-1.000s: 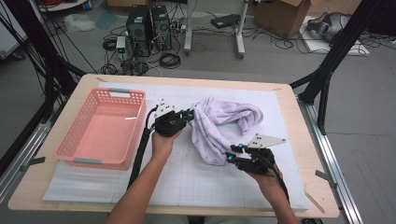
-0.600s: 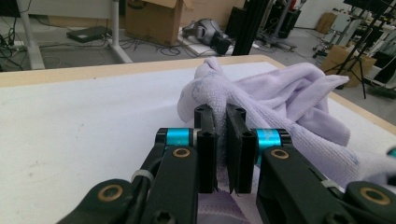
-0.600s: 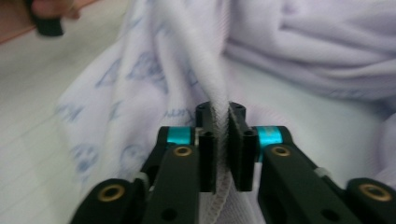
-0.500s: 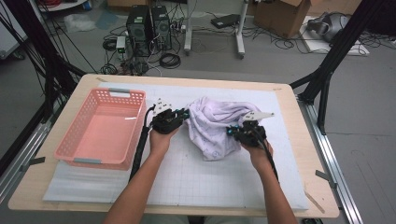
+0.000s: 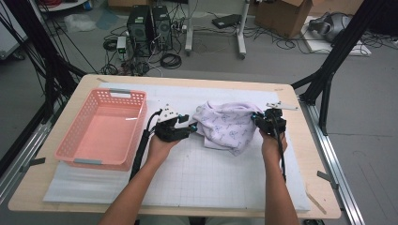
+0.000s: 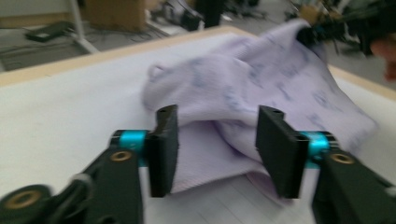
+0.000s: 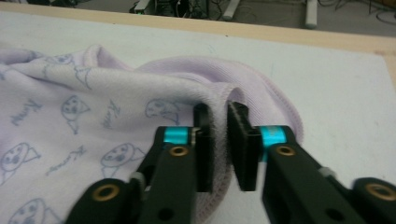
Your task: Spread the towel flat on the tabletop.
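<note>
A lavender cloth (image 5: 227, 129) with small blue prints lies bunched on the white mat (image 5: 211, 187). My left gripper (image 5: 190, 123) sits at the cloth's left edge. Its jaws have just been opening and stand wide (image 6: 217, 144), with the cloth (image 6: 261, 79) lying loose between and beyond them. My right gripper (image 5: 257, 118) is at the cloth's right far corner. Its jaws (image 7: 219, 140) have just been opening a little; the cloth's hem (image 7: 70, 121) runs between them against one pad, with a dark gap to the other.
A pink plastic basket (image 5: 75, 157) stands at the left of the table, with nothing in it. The mat covers most of the wooden tabletop (image 5: 309, 154). Cables, computer cases and a cardboard box sit on the floor beyond the far edge.
My right hand has moved away from me and to the right, drawing the cloth's corner out sideways. My left gripper stayed put and its jaws have parted.
</note>
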`<state>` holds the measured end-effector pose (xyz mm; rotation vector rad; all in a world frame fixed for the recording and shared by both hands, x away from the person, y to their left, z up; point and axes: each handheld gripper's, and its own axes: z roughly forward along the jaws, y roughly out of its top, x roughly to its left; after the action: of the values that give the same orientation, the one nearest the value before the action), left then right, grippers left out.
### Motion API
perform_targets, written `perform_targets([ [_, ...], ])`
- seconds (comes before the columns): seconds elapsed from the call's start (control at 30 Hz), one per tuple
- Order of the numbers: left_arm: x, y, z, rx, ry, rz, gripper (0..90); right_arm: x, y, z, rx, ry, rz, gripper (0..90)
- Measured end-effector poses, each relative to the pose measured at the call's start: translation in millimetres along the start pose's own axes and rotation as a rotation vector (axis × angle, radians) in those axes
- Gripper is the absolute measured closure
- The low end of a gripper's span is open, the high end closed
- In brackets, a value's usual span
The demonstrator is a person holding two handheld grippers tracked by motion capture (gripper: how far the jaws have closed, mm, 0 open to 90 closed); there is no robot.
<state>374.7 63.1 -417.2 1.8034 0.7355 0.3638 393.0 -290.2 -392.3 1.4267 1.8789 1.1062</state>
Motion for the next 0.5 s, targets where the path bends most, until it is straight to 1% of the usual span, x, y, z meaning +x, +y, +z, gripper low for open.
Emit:
perform_targets([
  [0.03,-3.3,-2.3,0.9,0.029,-0.013,0.021,66.4,1.5,1.2,-3.4,-0.006,0.017,-0.015,70.7],
  [0.07,-6.6,-4.8,2.2,0.047,-0.030,0.028,70.4,3.2,2.4,-8.2,-0.015,0.021,-0.044,69.9],
  [0.1,-9.3,-7.2,3.4,0.062,-0.041,0.032,70.7,4.7,2.8,-14.1,-0.030,0.013,-0.083,69.4],
  [0.13,-12.0,-8.9,5.1,0.075,-0.057,0.030,70.4,5.0,2.1,-20.2,-0.045,0.013,-0.105,69.3],
  [0.2,-18.8,-11.7,8.9,0.069,-0.084,0.031,68.4,2.2,-1.5,-31.7,-0.057,0.029,-0.114,68.4],
  [0.23,-22.9,-12.3,11.9,0.070,-0.093,0.033,67.7,0.0,-4.6,-37.1,-0.066,0.027,-0.124,68.3],
  [0.27,-27.6,-12.4,15.9,0.064,-0.100,0.028,64.2,-2.6,-8.6,-42.7,-0.071,0.032,-0.129,68.0],
  [0.3,-32.3,-12.1,19.9,0.068,-0.108,0.022,60.7,-5.7,-12.8,-48.0,-0.082,0.034,-0.130,67.2],
  [0.33,-37.4,-11.6,24.8,0.066,-0.129,0.004,60.3,-9.2,-16.8,-52.9,-0.094,0.039,-0.123,67.0],
  [0.37,-43.4,-10.6,29.9,0.068,-0.142,0.003,59.3,-13.2,-20.7,-56.9,-0.106,0.047,-0.109,66.8],
  [0.4,-50.2,-9.8,35.4,0.074,-0.142,0.016,56.1,-17.6,-23.9,-59.7,-0.112,0.058,-0.094,66.7],
  [0.47,-62.0,-10.0,46.8,0.092,-0.142,0.038,49.5,-23.7,-29.0,-62.8,-0.101,0.059,-0.077,65.7],
  [0.5,-66.2,-10.5,51.7,0.108,-0.132,0.061,46.9,-26.7,-31.2,-63.7,-0.099,0.066,-0.074,64.6],
])
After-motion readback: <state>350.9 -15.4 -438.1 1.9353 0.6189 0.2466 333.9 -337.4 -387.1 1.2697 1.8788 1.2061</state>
